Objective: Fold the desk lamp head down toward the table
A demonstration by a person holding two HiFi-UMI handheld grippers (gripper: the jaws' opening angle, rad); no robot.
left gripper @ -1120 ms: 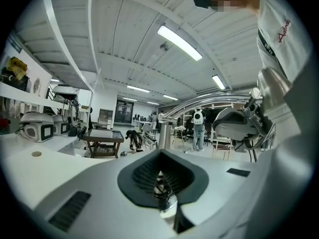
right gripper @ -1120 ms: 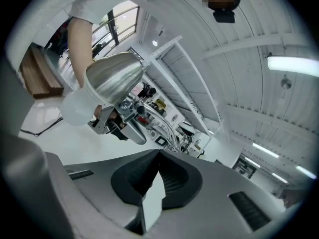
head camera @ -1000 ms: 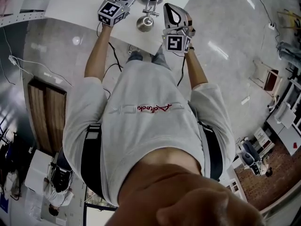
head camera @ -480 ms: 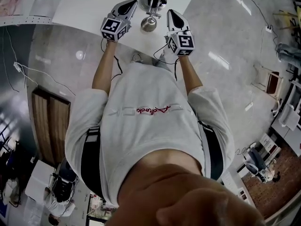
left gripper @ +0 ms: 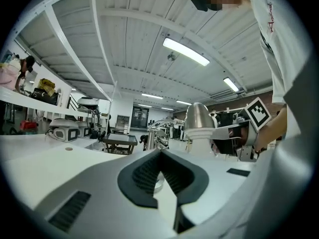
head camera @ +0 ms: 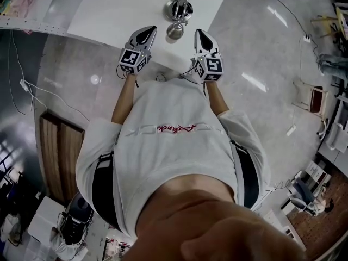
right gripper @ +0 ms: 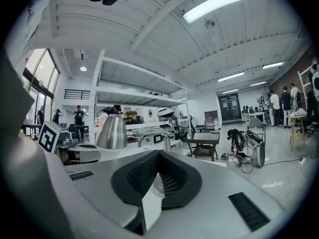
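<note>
The lamp head [head camera: 174,31] stands between the left gripper [head camera: 147,33] and the right gripper [head camera: 200,33], with a narrow free gap on each side of it. Behind it, the lamp base [head camera: 179,7] blocks the way forward. To the left of the lamp the white table [head camera: 109,10] is wide and bare. To the right the table edge is close, and then comes open floor [head camera: 255,42].
</note>
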